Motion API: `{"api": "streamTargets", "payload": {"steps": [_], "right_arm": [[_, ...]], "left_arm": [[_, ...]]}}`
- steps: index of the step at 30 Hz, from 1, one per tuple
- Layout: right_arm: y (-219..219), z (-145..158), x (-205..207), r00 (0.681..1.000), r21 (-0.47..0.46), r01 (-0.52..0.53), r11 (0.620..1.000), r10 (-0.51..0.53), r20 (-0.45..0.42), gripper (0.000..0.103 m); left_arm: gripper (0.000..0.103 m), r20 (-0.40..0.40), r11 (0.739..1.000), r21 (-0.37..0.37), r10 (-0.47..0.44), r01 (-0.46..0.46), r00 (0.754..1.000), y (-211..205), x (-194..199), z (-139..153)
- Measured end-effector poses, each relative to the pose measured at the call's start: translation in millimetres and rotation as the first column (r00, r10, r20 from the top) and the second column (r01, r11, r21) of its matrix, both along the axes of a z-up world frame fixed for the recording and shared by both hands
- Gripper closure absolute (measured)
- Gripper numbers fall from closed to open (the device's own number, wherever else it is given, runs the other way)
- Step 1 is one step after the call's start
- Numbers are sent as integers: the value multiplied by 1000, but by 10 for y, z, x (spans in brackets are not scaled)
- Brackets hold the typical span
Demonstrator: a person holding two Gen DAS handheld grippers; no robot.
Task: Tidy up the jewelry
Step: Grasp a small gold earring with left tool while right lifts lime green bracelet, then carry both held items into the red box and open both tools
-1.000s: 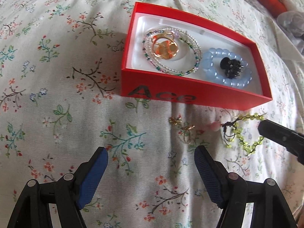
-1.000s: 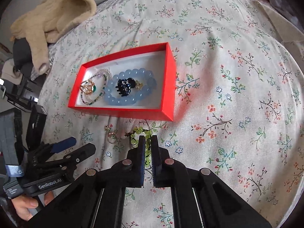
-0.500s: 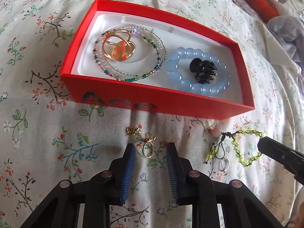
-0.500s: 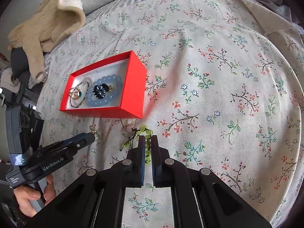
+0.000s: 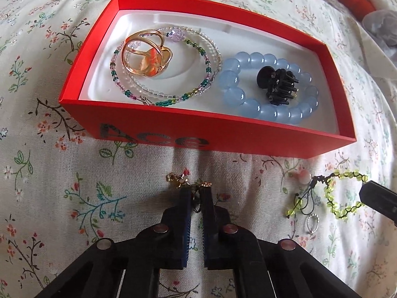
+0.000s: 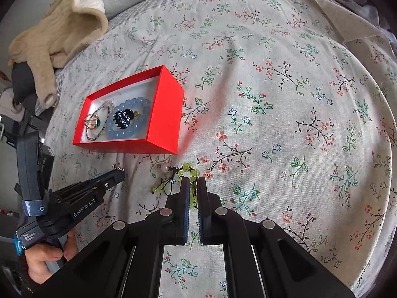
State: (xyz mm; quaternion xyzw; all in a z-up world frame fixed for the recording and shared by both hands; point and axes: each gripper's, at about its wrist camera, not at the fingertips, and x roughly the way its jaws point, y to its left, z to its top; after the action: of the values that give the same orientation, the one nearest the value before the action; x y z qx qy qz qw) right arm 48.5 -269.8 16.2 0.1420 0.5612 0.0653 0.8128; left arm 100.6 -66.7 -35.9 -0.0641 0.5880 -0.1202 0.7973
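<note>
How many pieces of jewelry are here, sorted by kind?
Bracelets: 3: blue bead bracelet, multicolour seed-bead bracelet, green bead bracelet
Rings: 3: large gold ring, small gold ring, silver ring
Hair clips: 1: black claw clip
Gold charms: 1
Total: 8

I count one red box (image 5: 248, 144), three bead bracelets (image 5: 266, 87), one hair clip (image 5: 278, 84), two tongs (image 5: 196, 196) and one silver ring (image 5: 312, 223).

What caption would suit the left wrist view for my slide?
Left claw shut on a small gold ring lying on the floral bedspread, in front of the red box of bracelets.
</note>
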Motion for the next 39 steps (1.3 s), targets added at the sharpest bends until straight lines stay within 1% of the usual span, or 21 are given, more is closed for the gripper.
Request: {"api": "streamTargets", "payload": {"steps": [6,16,18,21,22,23,24,25,29,31,35,36,37,39], "right_arm": [[44,88,-5,1000,5,-1,1000,1,22,97],[196,338,-34,996,36,-14,999,11,86,97],[222,385,-38,995,46,-13,999,9,99,97],[249,422,-33,994,58,-13,998,6,108,97],[252,426,-23,994,60,-12,998,6,108,97],[258,419,-15,994,61,-12,998,6,105,97],[265,409,-7,995,60,-13,998,6,102,97],[270,396,2,995,60,-13,998,7,98,97],[283,344,15,996,56,-17,998,12,84,97],[280,331,20,997,54,-18,998,13,81,97],[277,306,28,997,48,-20,999,16,74,97],[280,301,29,997,46,-21,999,18,72,97],[282,298,30,997,44,-23,999,19,71,97],[292,296,28,997,42,-26,999,22,71,97]], "left_arm": [[103,19,999,-41,-18,19,1000,66,-54,134],[103,67,994,-101,-34,41,997,209,-169,397],[103,60,992,-110,-56,62,997,204,-167,410],[103,51,994,-97,-46,51,998,212,-150,365],[102,39,995,-93,-41,45,998,206,-134,332],[98,28,995,-94,-38,40,999,191,-123,300],[87,18,995,-98,-34,35,999,181,-107,269],[81,12,995,-100,-27,28,1000,173,-101,243],[81,-6,998,-69,-15,14,1000,87,-45,120],[81,-8,999,-45,-3,3,1000,46,-25,72],[81,-7,1000,-20,22,-23,1000,-7,5,-1],[83,-3,999,-20,28,-28,1000,-9,7,-3],[92,1,999,-16,29,-29,1000,-13,9,-1],[92,0,999,-16,28,-28,1000,-16,15,-1]]}}
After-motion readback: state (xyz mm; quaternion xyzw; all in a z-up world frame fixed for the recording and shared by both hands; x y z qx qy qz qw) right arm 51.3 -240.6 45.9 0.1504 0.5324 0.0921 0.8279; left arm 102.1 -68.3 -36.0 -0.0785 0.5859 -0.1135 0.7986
